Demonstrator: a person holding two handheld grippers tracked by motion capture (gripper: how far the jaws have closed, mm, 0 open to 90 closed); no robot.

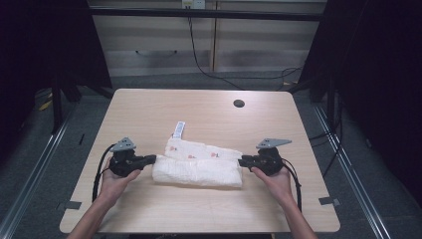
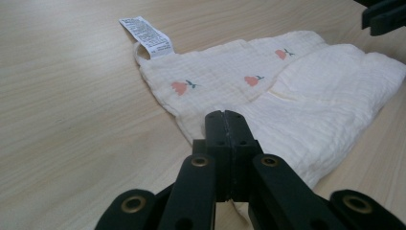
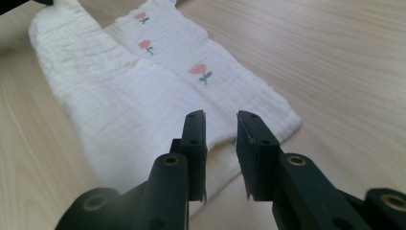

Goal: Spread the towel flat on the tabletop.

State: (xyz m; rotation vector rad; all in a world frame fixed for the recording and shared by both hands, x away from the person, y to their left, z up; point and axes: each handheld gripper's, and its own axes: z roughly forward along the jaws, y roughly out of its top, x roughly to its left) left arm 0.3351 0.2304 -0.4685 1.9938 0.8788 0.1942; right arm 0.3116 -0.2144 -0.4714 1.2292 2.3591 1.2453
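A folded cream cloth [image 1: 199,167] with small pink flower prints lies on the wooden table [image 1: 199,107], its white care label [image 1: 179,129] pointing to the far side. My left gripper [image 1: 152,160] sits at the cloth's left end. In the left gripper view its jaws [image 2: 224,114] are pressed together over the cloth's [image 2: 297,110] near corner, which runs in under them. My right gripper [image 1: 242,162] is at the cloth's right end. In the right gripper view it [image 3: 221,117] stands open, with the cloth [image 3: 119,105] showing in the gap and neither pad pressing on it.
A round cable hole [image 1: 239,103] sits in the table's far right part. Bare wood surrounds the cloth on all sides. Beyond the far edge stand wooden cabinets [image 1: 209,45] with a black cable hanging down. Tape marks [image 1: 328,201] lie near the front corners.
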